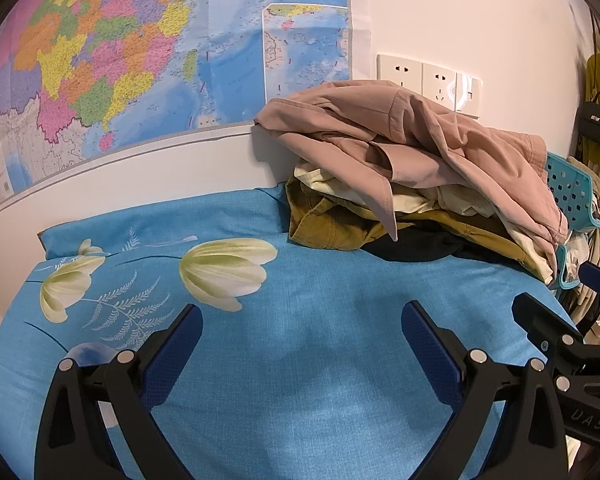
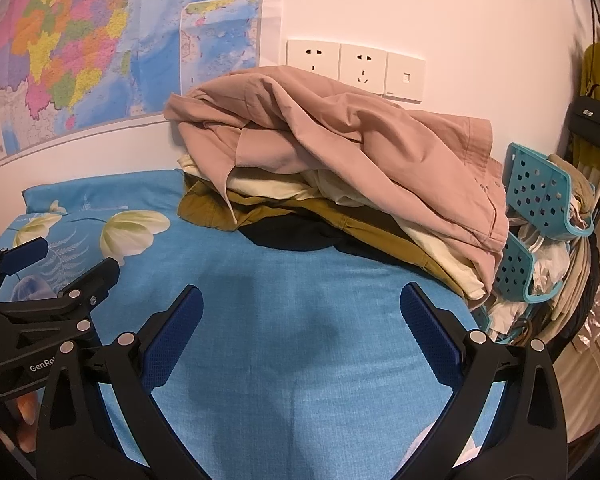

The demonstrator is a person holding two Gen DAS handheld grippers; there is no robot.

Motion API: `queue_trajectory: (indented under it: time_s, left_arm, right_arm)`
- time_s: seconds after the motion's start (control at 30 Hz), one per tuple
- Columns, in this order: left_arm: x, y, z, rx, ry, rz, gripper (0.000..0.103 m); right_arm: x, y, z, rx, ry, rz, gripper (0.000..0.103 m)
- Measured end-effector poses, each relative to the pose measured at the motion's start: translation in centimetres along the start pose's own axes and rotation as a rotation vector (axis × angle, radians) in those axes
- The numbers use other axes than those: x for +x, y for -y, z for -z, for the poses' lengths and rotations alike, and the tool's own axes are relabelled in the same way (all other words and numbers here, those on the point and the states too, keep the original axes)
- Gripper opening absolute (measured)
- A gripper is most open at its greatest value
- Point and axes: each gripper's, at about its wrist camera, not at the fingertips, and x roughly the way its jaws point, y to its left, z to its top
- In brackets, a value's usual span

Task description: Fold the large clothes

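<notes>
With both the left gripper (image 1: 302,344) and right gripper (image 2: 300,328) spread empty over the bed (image 2: 300,280), pinch the pink jacket (image 2: 340,136) by its collar edge, lifting it alone.

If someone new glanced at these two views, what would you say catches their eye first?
Probably the heap of clothes against the wall at the far side of the bed, a pink garment draped over cream, mustard and black layers. Next, the bright blue floral bedsheet spreading in front of it, and the colourful wall map above on the left. Both tools, left and right, hover open over bare sheet.
</notes>
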Motion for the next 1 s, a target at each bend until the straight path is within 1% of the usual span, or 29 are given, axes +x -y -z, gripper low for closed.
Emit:
queue_trajectory:
  time_s: [0.33,0.6,0.77,0.87,1.0]
  left_arm:
    - [0.0,-0.1,-0.1,-0.003,-0.001,0.0,0.096]
    - [1.2,-0.3,-0.6,-0.016,-0.022,0.021,0.096]
    - [3.0,-1.0,-1.1,-0.031,-0.045,0.013,0.096]
    - [4.2,-1.4,-1.6,-0.036,-0.058,0.017,0.096]
    - [6.1,-1.9,-2.5,-0.031,-0.077,0.019,0.096]
  right_arm:
    - [-0.1,-0.1,-0.2,-0.005,0.004,0.002,0.098]
    - [0.5,-0.1,-1.2,-0.049,0.017,-0.009,0.098]
    - [1.5,-0.1,-3.8,-0.108,0.06,-0.021,0.097]
    - [2.9,-0.6,-6.6,-0.17,0.092,-0.03,0.097]
    - [5.5,-2.3,-10.6,-0.28,0.115,-0.057,0.097]
